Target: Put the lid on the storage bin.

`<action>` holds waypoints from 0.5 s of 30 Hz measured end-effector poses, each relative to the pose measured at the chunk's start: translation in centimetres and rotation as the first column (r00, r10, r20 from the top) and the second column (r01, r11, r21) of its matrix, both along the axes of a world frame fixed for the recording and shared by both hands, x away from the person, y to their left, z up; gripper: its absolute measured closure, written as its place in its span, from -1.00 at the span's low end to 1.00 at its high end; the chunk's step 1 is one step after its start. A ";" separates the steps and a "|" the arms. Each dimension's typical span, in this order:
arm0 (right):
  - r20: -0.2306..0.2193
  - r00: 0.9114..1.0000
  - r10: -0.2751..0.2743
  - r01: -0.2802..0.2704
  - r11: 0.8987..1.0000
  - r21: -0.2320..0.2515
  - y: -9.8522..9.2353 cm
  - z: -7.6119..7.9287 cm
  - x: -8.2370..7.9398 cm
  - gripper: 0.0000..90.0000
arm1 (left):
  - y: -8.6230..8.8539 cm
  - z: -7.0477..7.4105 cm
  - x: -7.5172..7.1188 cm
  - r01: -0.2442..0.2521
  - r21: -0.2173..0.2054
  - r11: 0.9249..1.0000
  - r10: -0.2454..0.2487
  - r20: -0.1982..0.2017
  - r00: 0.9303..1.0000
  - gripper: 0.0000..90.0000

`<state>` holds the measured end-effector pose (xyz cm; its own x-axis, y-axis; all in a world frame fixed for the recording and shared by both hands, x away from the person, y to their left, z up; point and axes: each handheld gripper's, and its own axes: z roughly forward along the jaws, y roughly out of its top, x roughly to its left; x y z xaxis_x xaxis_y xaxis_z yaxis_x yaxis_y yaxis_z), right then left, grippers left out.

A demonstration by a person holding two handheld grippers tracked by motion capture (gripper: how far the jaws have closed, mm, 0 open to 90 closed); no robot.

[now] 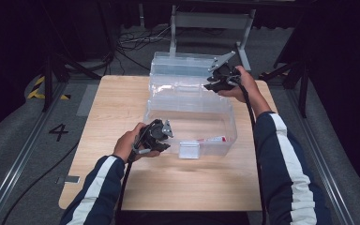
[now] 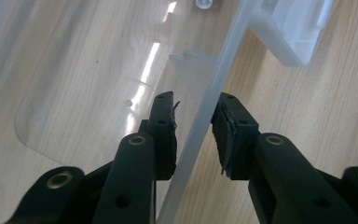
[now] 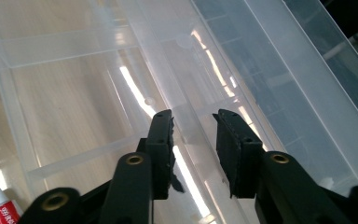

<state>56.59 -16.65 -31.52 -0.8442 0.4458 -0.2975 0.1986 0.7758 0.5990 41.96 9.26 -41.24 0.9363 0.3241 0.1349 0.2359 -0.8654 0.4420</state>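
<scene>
Box [image 1: 190,124] of clear plastic sits mid-table [image 1: 122,108], lid [image 1: 183,63] swung back. Left gripper [image 2: 193,126] straddles its near rim; right gripper [image 3: 193,135] straddles the far rim; grip unclear. Red-labelled tube [image 1: 213,139] lies inside.

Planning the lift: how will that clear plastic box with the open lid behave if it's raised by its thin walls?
The clear plastic box looks thin-walled and nearly empty, so probably light and somewhat flexible. Its glossy wall may slip between the gripper pads. The open lid hanging behind could tip it backward.
</scene>
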 end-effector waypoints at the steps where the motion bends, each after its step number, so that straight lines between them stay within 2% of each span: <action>1: 0.006 1.000 0.005 -0.005 1.000 -0.013 0.2 0.0 0.0 0.53 | 0.0 0.0 0.0 -0.001 0.001 1.000 0.001 0.000 1.000 0.55; 2: 0.006 1.000 0.005 -0.005 1.000 -0.013 0.2 0.0 0.0 0.53 | 0.0 0.0 0.0 -0.001 0.001 1.000 0.001 0.000 1.000 0.55; 3: 0.020 1.000 0.010 -0.009 0.999 -0.048 0.6 0.0 -0.2 0.56 | -0.1 0.0 0.0 -0.003 0.010 1.000 0.003 -0.001 1.000 0.55; 4: 0.020 1.000 0.010 -0.009 0.999 -0.048 0.6 0.0 -0.2 0.56 | -0.1 0.0 0.0 -0.003 0.010 1.000 0.003 -0.001 1.000 0.55; 6: 0.034 0.999 0.020 -0.017 0.996 -0.086 1.0 0.1 -0.4 0.59 | -0.2 0.0 0.0 -0.005 0.015 1.000 0.005 0.002 1.000 0.54; 8: 0.041 0.999 0.017 -0.013 0.995 -0.099 1.2 0.2 -0.5 0.62 | -0.2 0.0 0.0 -0.012 0.012 1.000 0.012 -0.003 1.000 0.54; 13: 0.017 0.999 0.027 -0.026 0.997 -0.075 1.1 0.5 -0.7 0.71 | -0.2 0.0 -0.1 -0.019 0.010 1.000 0.019 -0.001 1.000 0.53; 15: 0.017 0.999 0.036 -0.034 0.996 -0.086 1.1 0.6 -0.8 0.73 | -0.3 -0.1 -0.1 -0.022 0.010 1.000 0.022 0.000 1.000 0.53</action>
